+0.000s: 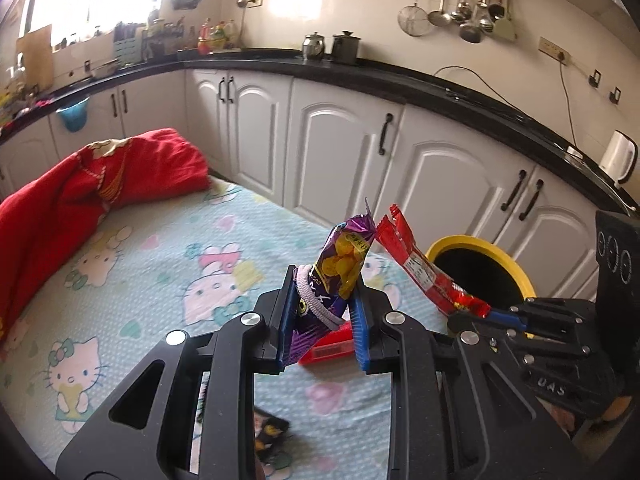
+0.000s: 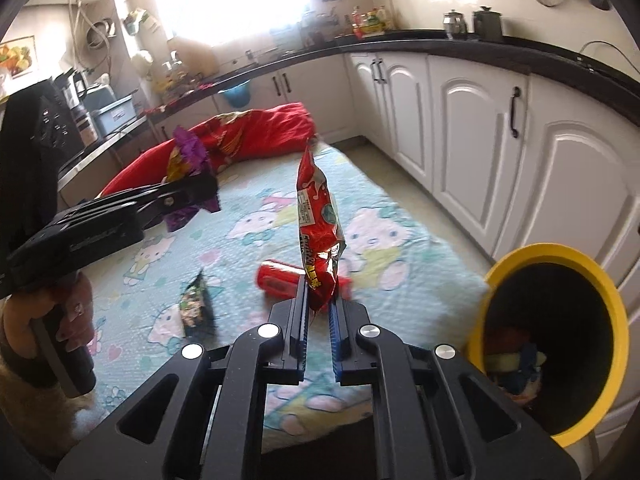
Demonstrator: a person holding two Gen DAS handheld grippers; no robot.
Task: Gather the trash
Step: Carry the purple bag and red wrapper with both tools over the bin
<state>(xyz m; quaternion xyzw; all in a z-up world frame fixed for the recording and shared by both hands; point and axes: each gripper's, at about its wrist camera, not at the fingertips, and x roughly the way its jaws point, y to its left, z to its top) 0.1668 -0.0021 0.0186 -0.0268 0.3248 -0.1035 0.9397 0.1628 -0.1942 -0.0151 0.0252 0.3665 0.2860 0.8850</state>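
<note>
My left gripper [image 1: 325, 300] pinches a purple snack wrapper [image 1: 340, 264] upright; its print is too blurred to read. My right gripper [image 2: 319, 308] is clamped on a red wrapper [image 2: 318, 224] with a white label I can't make out. The yellow-rimmed bin [image 2: 560, 256] sits at four o'clock, a red packet [image 2: 280, 278] on the cartoon-cat sheet [image 2: 248, 240] at twelve.

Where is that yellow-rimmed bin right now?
The yellow-rimmed bin sits at lower right in the right wrist view, beside the cartoon-print sheet and in front of the white cabinets.
</note>
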